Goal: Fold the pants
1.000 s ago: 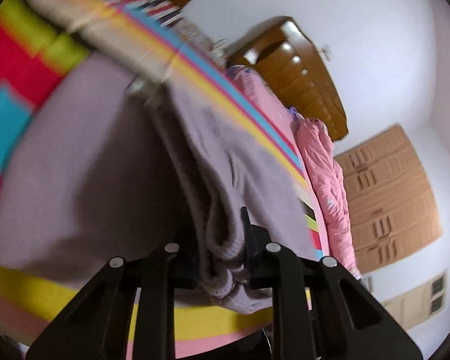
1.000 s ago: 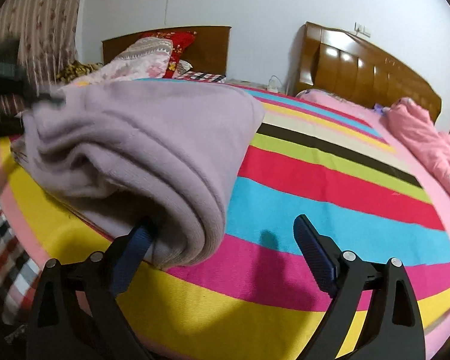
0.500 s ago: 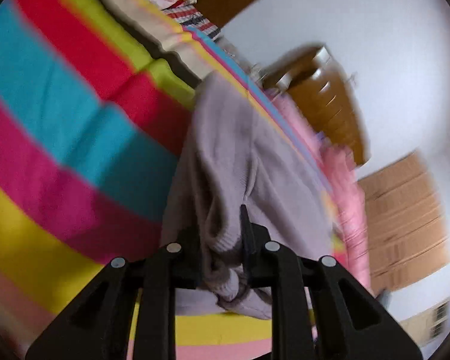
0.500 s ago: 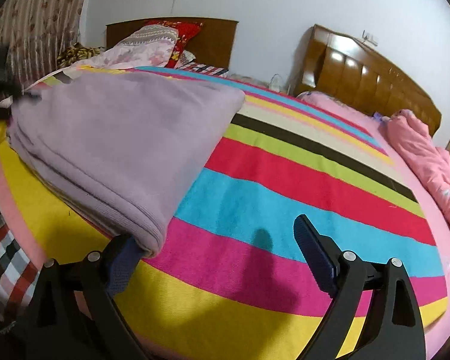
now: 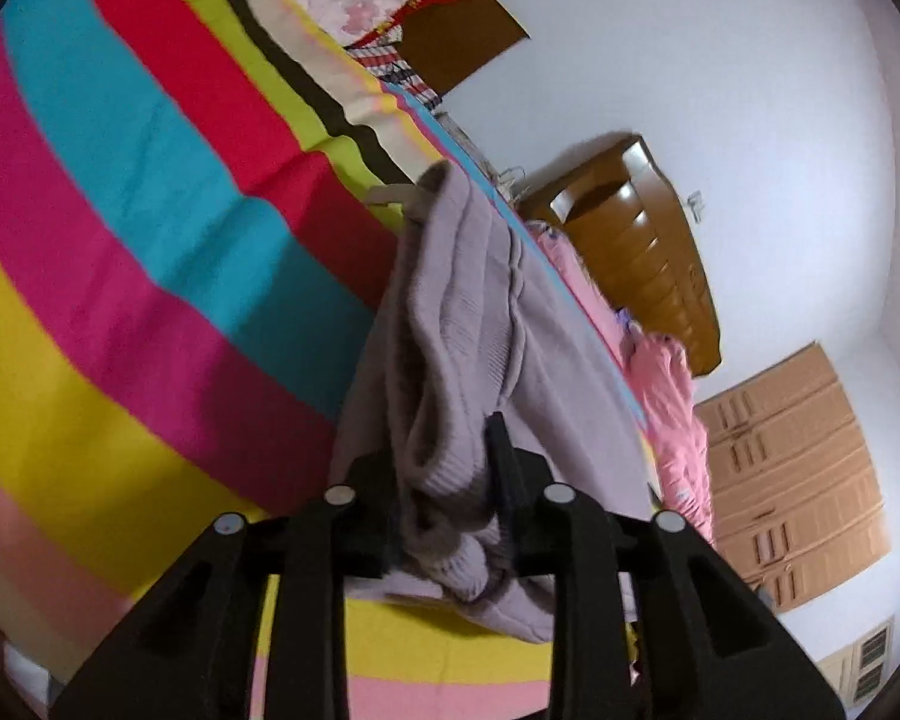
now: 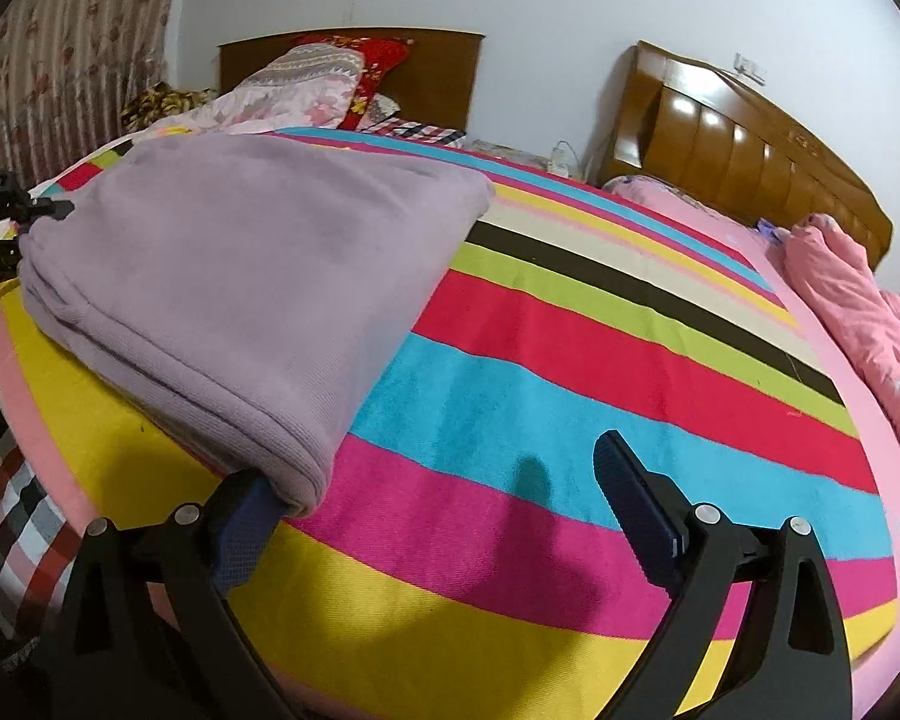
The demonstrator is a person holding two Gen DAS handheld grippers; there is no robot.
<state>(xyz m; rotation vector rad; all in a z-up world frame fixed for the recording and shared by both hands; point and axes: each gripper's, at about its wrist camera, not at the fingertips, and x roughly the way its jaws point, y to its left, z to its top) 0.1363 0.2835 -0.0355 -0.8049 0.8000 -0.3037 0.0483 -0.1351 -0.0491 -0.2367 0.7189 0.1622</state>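
Note:
The lilac knit pants (image 6: 240, 276) lie folded in a flat stack on the striped bedspread (image 6: 600, 372), at its near left corner. My left gripper (image 5: 444, 468) is shut on a bunched edge of the pants (image 5: 468, 324) at the far left end of the stack; it shows as a dark shape in the right wrist view (image 6: 0, 222). My right gripper (image 6: 438, 498) is open and holds nothing. Its left finger (image 6: 240, 516) sits against the near corner of the stack, partly under the cloth.
A pink quilt (image 6: 858, 312) lies bunched on the bed's right side by a wooden headboard (image 6: 750, 168). Pillows (image 6: 306, 90) pile against a second headboard at the back. A checked cloth (image 6: 6, 480) hangs off the left edge. A wardrobe (image 5: 792, 468) stands by the wall.
The right gripper let the pants drop; the stack has settled flat on the bed. The left gripper, still clamped on the cloth, swung so the bedspread now fills its view.

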